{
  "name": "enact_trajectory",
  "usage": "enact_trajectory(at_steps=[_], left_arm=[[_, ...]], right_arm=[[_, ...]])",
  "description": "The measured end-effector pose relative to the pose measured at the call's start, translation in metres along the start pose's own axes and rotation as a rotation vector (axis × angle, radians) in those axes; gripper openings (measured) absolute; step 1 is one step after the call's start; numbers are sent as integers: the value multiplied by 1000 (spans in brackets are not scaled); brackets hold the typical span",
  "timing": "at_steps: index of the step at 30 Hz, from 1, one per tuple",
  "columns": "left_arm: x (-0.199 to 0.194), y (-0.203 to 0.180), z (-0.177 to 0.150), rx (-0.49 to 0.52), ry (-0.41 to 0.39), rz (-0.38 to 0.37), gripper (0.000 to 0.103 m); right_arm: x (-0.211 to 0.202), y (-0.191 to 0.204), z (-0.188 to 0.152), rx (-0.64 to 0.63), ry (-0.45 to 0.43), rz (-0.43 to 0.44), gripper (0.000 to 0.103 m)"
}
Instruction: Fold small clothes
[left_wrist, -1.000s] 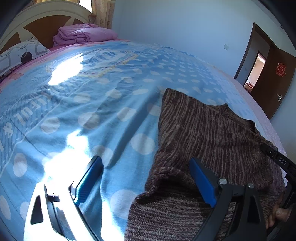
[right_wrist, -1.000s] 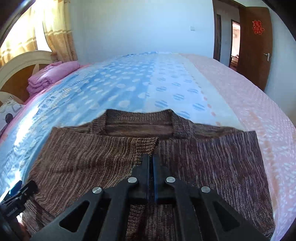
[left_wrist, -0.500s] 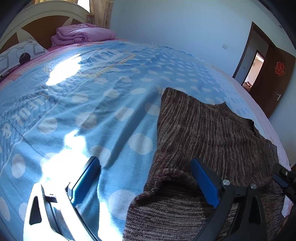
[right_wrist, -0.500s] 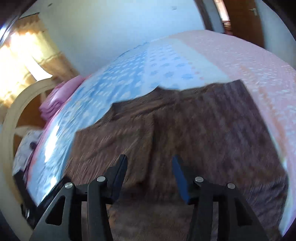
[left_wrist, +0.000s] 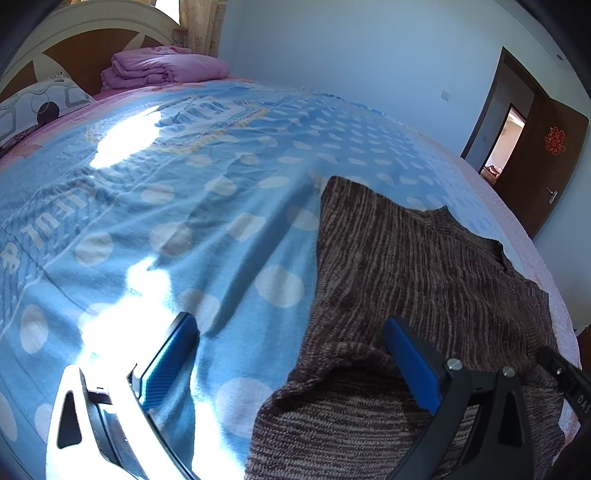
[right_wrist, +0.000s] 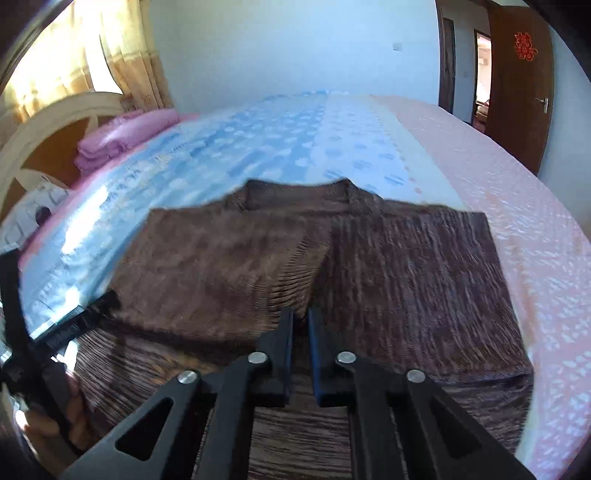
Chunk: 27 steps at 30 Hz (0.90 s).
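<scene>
Knitwear, a ribbed brown sweater (right_wrist: 388, 266), lay on the dotted blue blanket (left_wrist: 184, 229); left gripper (left_wrist: 291, 354) gaped wide, right gripper (right_wrist: 301, 332) nearly closed, grasp unclear.

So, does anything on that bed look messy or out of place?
Only slightly. The brown striped knit sweater isn't lying flat: near its left edge a small hump of fabric is bunched up, between the open left gripper's fingers. Nothing looks torn or spilled on the blue polka-dot bedspread.

Left hand-held gripper (left_wrist: 291, 363) held low with its blue-padded fingers spread wide apart, right hand-held gripper (right_wrist: 301, 334) pointed forward with fingers drawn nearly together, narrow gap between them
</scene>
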<state>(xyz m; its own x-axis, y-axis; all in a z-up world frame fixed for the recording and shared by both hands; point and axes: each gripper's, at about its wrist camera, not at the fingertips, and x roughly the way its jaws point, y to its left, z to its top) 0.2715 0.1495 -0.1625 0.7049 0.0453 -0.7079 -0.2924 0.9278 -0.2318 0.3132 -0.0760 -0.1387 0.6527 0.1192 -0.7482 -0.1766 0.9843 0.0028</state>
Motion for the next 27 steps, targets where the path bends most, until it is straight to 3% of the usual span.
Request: enact_trajectory(at_steps=[1,5,9,12,14,16,18,21,27], left_arm=[[0,-1,0,4,2,6,103],[3,-6,0,28,14,34,103],[4,-8,1,45,33,31,103],[-4,-3,2,81,62,-58,103],[-20,11,0,71,76,-161,103],[-44,29,-5,66,63,-233,103],[-73,43,-10,111,33,-250,103],[-119,63,-20,222,-3,-252,103],[-178,80,-63,372,91,-422,103]], right_arm=[[10,-3,-5,0,33,-1,5],[7,-9,-9,36,-6,24,5],[-18,-21,-10,113,-8,66,6],[-68,-37,-18,131,-90,85,7],[-100,-46,-26,112,-147,66,23],[-139,-61,-40,103,-212,57,64],[-175,-74,-54,95,-264,56,67],[-214,-95,-72,87,-269,84,67],[-250,-103,-108,59,-181,217,67]])
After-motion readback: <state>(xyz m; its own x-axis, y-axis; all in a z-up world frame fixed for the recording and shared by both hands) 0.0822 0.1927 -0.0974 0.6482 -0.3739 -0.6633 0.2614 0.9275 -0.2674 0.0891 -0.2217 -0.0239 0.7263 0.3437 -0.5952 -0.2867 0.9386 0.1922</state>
